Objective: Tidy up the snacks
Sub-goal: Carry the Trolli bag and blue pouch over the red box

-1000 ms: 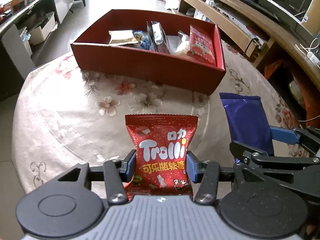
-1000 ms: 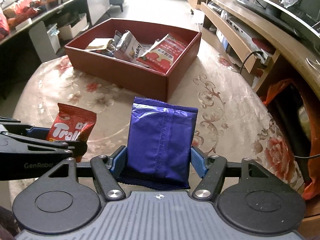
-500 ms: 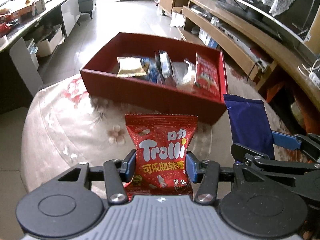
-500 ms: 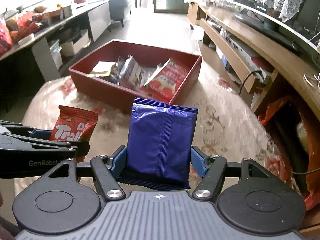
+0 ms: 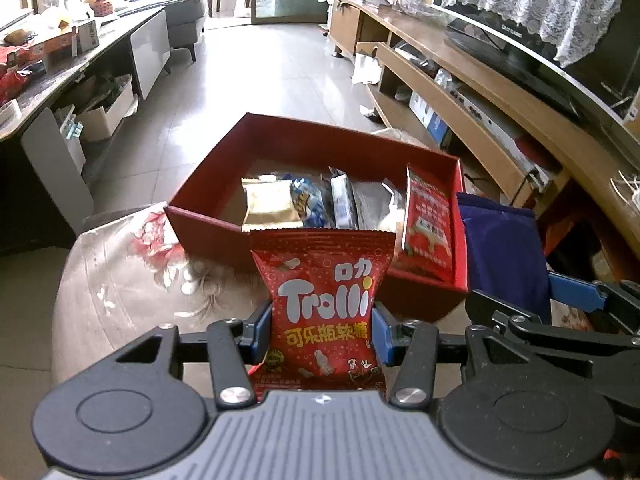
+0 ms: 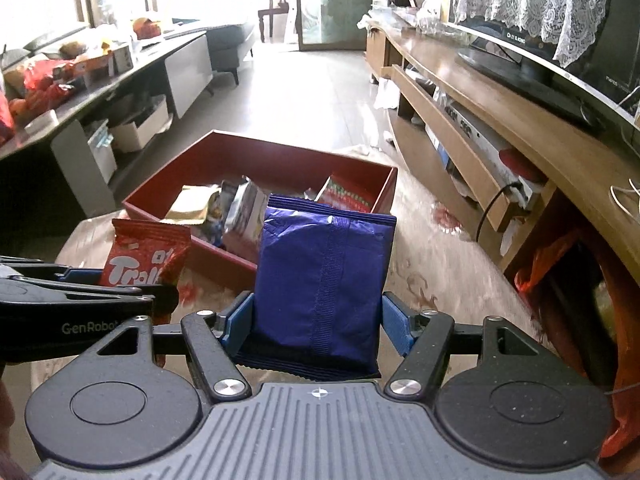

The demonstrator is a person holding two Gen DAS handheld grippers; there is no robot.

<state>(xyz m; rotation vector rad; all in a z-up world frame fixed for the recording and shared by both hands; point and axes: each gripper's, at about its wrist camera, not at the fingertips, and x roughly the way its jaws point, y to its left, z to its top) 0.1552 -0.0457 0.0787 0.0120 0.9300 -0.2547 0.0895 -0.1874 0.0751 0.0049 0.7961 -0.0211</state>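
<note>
My left gripper (image 5: 320, 332) is shut on a red Trolli candy bag (image 5: 324, 300) and holds it upright above the table, in front of the red box (image 5: 208, 232). My right gripper (image 6: 318, 326) is shut on a blue snack packet (image 6: 324, 280), also upright, to the right of the left one. The red box (image 6: 160, 196) holds several snack packets, among them a gold one (image 5: 270, 204) and a red one (image 5: 428, 228). The Trolli bag also shows in the right wrist view (image 6: 144, 256), and the blue packet in the left wrist view (image 5: 504, 256).
The box sits on a round table with a floral cloth (image 5: 120, 280). A long wooden TV bench (image 6: 500, 120) runs along the right. A grey counter with clutter (image 5: 60, 64) stands on the left. An orange bag (image 6: 552, 264) hangs at the right.
Both grippers have risen and tilted up with their packets, so the box now sits lower and closer behind them. Both grips are unchanged.
</note>
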